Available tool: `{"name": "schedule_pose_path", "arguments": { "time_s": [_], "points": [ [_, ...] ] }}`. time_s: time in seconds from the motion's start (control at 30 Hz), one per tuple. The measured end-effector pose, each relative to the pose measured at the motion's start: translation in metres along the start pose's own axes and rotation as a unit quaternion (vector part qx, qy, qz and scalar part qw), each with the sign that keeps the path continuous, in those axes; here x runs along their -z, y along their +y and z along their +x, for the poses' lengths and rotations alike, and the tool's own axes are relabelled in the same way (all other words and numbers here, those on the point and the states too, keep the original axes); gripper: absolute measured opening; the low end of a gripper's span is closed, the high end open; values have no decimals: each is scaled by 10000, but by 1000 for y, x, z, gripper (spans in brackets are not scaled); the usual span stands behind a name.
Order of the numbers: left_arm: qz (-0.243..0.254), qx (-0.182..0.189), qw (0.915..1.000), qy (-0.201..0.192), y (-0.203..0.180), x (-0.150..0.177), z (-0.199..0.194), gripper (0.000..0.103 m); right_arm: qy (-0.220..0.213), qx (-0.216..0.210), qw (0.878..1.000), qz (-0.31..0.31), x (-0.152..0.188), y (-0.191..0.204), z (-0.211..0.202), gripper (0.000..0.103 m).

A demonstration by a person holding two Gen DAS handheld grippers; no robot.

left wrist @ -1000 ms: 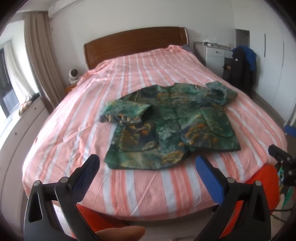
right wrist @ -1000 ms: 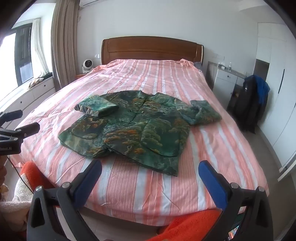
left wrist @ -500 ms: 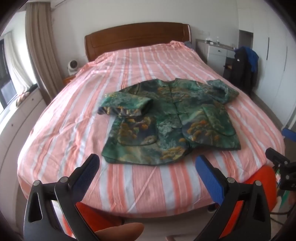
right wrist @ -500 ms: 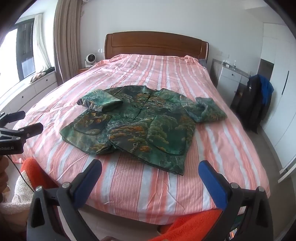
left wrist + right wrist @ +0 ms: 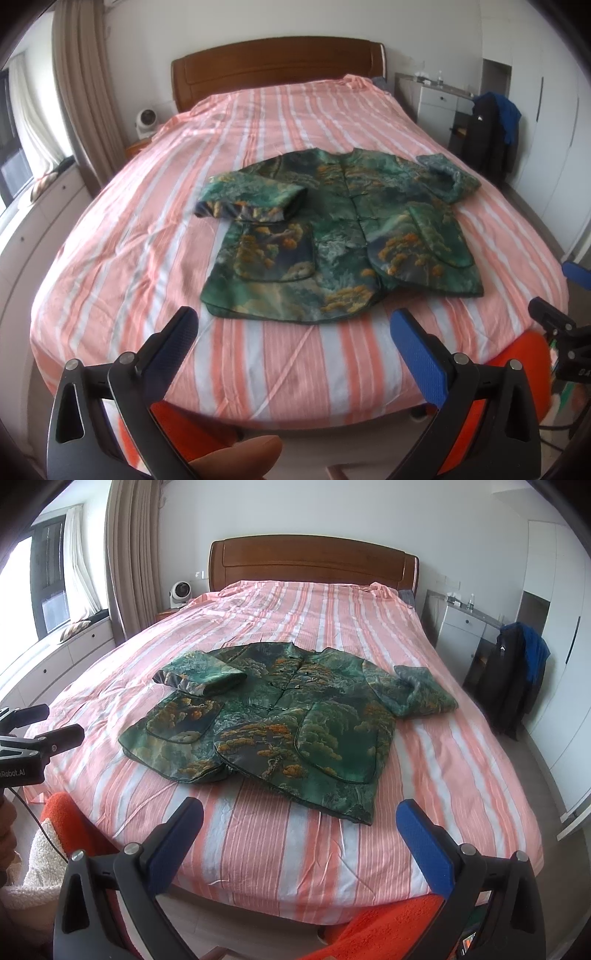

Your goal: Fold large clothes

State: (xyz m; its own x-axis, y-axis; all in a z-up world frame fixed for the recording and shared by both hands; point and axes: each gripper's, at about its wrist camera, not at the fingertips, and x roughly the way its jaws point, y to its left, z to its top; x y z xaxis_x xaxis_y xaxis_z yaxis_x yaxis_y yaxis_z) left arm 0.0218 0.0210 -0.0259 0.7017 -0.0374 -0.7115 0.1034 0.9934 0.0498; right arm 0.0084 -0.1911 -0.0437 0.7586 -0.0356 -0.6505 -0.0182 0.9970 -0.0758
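A green jacket (image 5: 332, 236) with orange tree print lies front up and buttoned on the striped bed (image 5: 147, 240). Its left sleeve (image 5: 251, 197) is folded in over the chest; the right sleeve (image 5: 448, 175) lies bunched out to the side. In the right wrist view the same jacket (image 5: 280, 716) spreads across the middle of the bed. My left gripper (image 5: 293, 332) is open above the bed's foot, short of the jacket's hem, holding nothing. My right gripper (image 5: 299, 819) is also open and empty near the foot edge.
A wooden headboard (image 5: 277, 70) stands at the far end, with a small white fan (image 5: 146, 122) at its left. A chair draped with dark clothes (image 5: 493, 136) stands right of the bed by white drawers (image 5: 441, 103). Orange fabric (image 5: 384, 926) lies below the foot edge.
Both grippers have moved forward and up toward the bed, so the jacket sits larger and nearer in both views. Both stay open; the jacket has not moved.
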Motion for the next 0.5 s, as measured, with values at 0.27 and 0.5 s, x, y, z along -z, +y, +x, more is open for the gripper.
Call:
{"name": "schedule_pose_path", "arguments": {
  "time_s": [0.27, 0.5],
  "points": [
    [78, -19, 9999, 110, -2, 1, 4, 103, 44, 22, 10000, 21, 0, -1, 5, 103],
    [77, -12, 9998, 156, -1, 1, 7, 103, 53, 15, 10000, 21, 1, -1, 6, 103]
  ]
}}
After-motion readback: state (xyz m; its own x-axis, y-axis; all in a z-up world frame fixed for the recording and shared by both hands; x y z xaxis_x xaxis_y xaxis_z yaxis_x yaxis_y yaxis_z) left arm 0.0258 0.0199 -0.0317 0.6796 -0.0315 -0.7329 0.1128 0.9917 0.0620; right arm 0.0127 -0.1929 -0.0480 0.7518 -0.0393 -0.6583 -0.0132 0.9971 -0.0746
